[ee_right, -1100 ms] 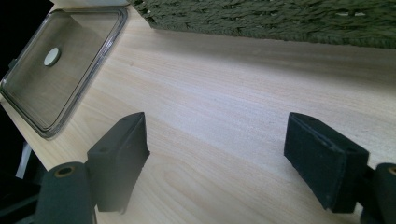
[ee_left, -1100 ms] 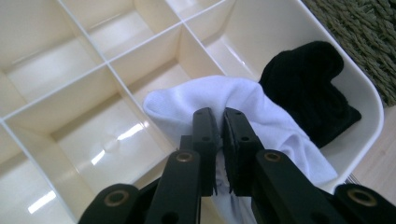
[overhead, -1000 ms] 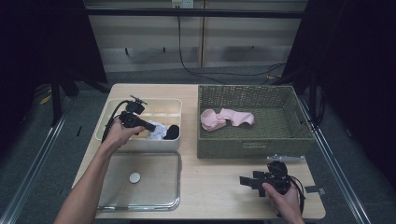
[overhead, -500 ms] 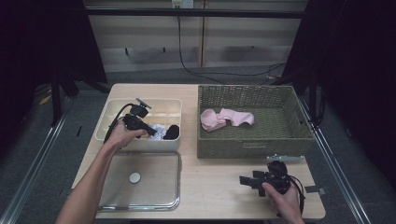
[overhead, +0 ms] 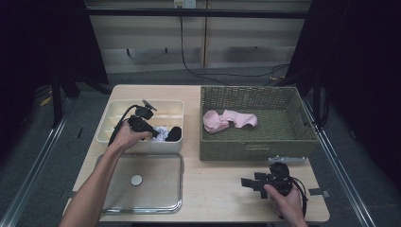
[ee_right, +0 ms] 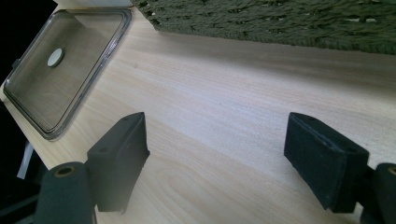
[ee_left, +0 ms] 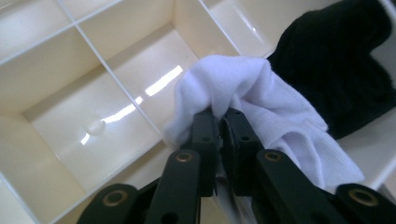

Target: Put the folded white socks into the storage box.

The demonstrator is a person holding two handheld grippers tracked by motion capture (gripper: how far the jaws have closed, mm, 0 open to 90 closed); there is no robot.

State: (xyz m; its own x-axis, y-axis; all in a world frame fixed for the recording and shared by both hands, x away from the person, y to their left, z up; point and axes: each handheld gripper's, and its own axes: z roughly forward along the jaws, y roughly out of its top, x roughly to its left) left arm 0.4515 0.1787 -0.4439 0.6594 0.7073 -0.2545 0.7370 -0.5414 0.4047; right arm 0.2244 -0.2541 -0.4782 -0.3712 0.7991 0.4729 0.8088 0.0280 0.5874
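Left gripper view, jaws pinched shut on white sock [ee_left: 261, 107], beside black sock [ee_left: 336, 60], above divided tray [ee_left: 93, 102].

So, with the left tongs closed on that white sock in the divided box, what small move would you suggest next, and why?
Probably a short lift straight up. The left tongs are shut on a fold of the white sock, which lies in the cream organizer box against a black sock. Rising first should free it from the dividers and the black sock. The right tongs are open over the table.
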